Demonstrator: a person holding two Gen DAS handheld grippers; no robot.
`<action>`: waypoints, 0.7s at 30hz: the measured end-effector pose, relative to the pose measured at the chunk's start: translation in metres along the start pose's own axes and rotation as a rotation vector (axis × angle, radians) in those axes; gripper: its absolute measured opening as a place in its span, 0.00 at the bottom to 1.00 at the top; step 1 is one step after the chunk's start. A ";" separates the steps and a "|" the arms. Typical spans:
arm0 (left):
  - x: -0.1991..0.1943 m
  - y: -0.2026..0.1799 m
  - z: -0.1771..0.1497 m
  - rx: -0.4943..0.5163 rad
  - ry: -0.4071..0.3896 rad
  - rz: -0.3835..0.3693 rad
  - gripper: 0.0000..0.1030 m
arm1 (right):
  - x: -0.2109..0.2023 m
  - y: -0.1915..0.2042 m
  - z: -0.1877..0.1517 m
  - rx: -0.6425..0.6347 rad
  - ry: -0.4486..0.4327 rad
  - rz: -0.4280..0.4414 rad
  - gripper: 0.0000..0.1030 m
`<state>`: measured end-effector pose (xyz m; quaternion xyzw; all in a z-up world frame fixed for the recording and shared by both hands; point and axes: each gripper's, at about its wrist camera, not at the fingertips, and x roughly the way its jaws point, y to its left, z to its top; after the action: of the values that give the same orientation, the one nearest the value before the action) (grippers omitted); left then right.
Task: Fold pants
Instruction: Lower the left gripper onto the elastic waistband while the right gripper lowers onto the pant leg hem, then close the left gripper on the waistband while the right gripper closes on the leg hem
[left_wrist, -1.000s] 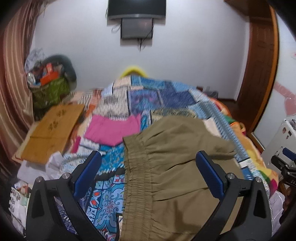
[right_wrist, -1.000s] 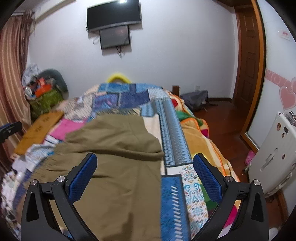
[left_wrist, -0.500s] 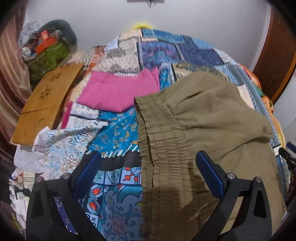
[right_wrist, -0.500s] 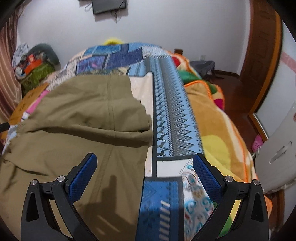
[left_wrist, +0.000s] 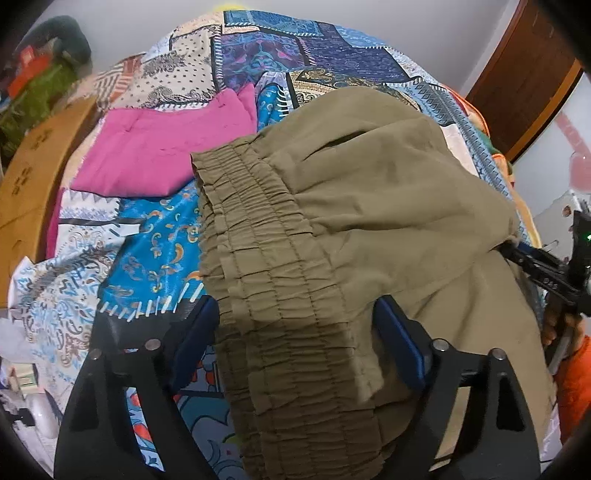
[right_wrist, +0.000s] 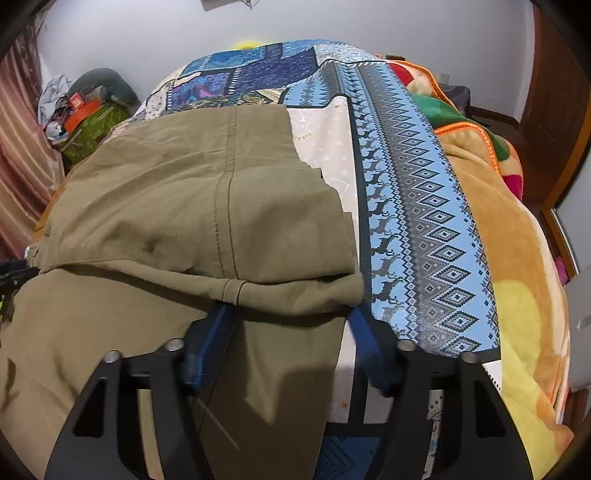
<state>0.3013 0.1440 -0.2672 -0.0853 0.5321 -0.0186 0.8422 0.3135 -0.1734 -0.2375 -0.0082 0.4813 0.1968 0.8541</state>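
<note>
Olive-green pants lie on a patchwork bedspread, folded over once. The gathered elastic waistband runs toward my left gripper, which is open with its blue fingers on either side of the waistband's near end. In the right wrist view the folded pant leg ends in a fold edge. My right gripper is open, its fingertips tucked under that fold edge. The right gripper also shows at the right edge of the left wrist view.
A pink folded garment lies left of the waistband. A wooden board and a pile of clutter sit at the bed's left side. An orange-yellow blanket covers the bed's right side. A wooden door stands at the right.
Both grippers have dropped and moved forward to the pants. The left one now straddles the waistband; the right one has reached the fold edge. Both stay open.
</note>
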 end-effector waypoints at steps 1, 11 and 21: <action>0.000 0.001 0.000 0.002 -0.002 0.001 0.82 | 0.000 0.000 -0.001 -0.002 -0.002 -0.001 0.45; -0.008 0.014 -0.007 -0.017 -0.045 0.060 0.80 | 0.006 -0.001 -0.001 -0.038 0.017 -0.055 0.25; -0.018 0.009 -0.007 0.008 -0.042 0.084 0.81 | 0.003 0.003 0.002 -0.014 0.030 -0.102 0.25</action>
<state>0.2867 0.1543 -0.2560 -0.0597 0.5173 0.0166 0.8536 0.3159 -0.1689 -0.2386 -0.0417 0.4916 0.1562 0.8557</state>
